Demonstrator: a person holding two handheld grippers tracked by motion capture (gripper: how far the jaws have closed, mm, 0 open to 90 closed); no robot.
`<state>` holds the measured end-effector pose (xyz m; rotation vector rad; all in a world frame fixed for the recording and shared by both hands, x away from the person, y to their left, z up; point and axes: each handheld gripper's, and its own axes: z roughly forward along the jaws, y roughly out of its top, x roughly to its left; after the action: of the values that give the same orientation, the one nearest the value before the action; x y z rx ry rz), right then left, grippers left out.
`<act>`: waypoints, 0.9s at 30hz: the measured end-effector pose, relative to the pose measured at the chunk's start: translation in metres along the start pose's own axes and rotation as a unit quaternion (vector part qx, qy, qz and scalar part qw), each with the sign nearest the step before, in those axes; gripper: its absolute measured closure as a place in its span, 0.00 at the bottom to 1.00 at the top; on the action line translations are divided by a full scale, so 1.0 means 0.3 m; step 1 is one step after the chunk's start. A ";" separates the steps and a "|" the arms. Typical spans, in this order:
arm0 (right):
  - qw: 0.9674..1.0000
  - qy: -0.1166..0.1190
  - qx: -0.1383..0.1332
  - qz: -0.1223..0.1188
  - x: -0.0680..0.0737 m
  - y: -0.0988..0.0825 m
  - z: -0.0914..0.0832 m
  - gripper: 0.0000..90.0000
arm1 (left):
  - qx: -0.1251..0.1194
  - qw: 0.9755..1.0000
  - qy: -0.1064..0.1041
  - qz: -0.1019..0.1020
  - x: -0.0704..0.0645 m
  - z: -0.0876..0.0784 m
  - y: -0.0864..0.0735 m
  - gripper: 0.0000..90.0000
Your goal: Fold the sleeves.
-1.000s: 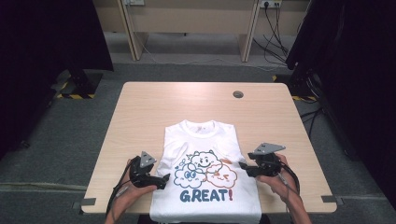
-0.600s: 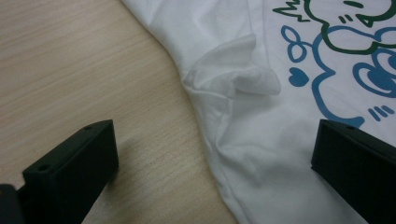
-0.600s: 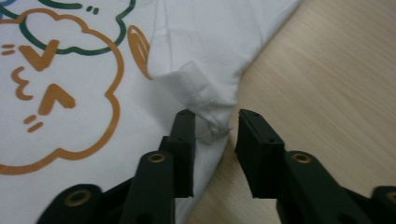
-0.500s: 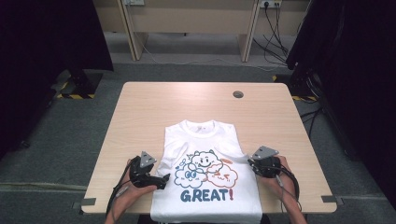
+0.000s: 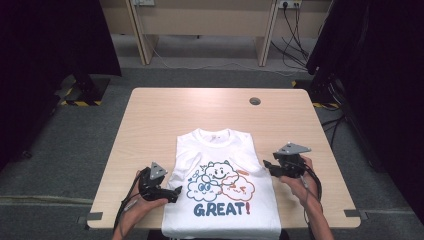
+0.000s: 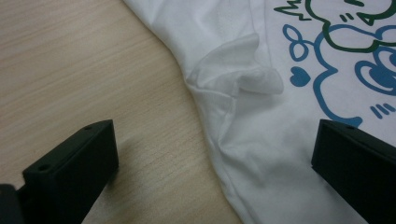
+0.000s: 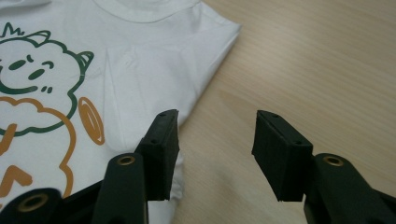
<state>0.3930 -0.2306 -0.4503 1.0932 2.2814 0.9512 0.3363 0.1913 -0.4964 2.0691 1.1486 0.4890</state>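
1. We see a white T-shirt [image 5: 220, 200] lying flat, folded, print up, near the front edge of the tabletop [image 5: 200, 110].
2. Left gripper [image 5: 172, 192] sits at the shirt's left edge, jaws wide open: one jaw over bare wood, the other over the fabric, with the rumpled sleeve fold [image 6: 243, 79] ahead between them.
3. Right gripper [image 5: 267, 167] is just beside the shirt's right edge; its jaws have just been opening and stand apart, nothing gripped, one over the shirt's edge and one over wood.
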 end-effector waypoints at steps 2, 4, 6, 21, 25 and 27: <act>1.000 0.023 0.010 -0.013 0.012 -0.005 0.018 0.53 | 0.000 1.000 0.000 0.000 0.000 0.000 0.000 0.00; 0.998 0.029 0.028 -0.040 0.026 -0.016 0.016 0.54 | 0.000 1.000 0.000 0.000 0.000 0.000 0.000 0.00; 0.995 0.014 0.054 -0.078 0.042 -0.033 0.006 0.55 | 0.000 1.000 0.000 0.000 0.000 0.000 0.000 0.00; 0.994 0.001 0.047 -0.096 0.079 -0.015 0.030 0.47 | 0.000 1.000 0.000 0.000 0.000 0.000 0.000 0.00; 0.993 -0.023 0.055 -0.104 0.072 -0.040 0.029 0.50 | 0.000 1.000 0.000 0.000 0.000 0.000 0.000 0.00; 0.990 -0.050 0.066 -0.110 0.066 -0.041 0.020 0.49 | 0.000 1.000 0.000 0.000 0.000 0.000 0.000 0.00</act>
<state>0.3789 -0.2178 -0.4653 0.8944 2.3496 0.6536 0.3362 0.1913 -0.4964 2.0692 1.1487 0.4892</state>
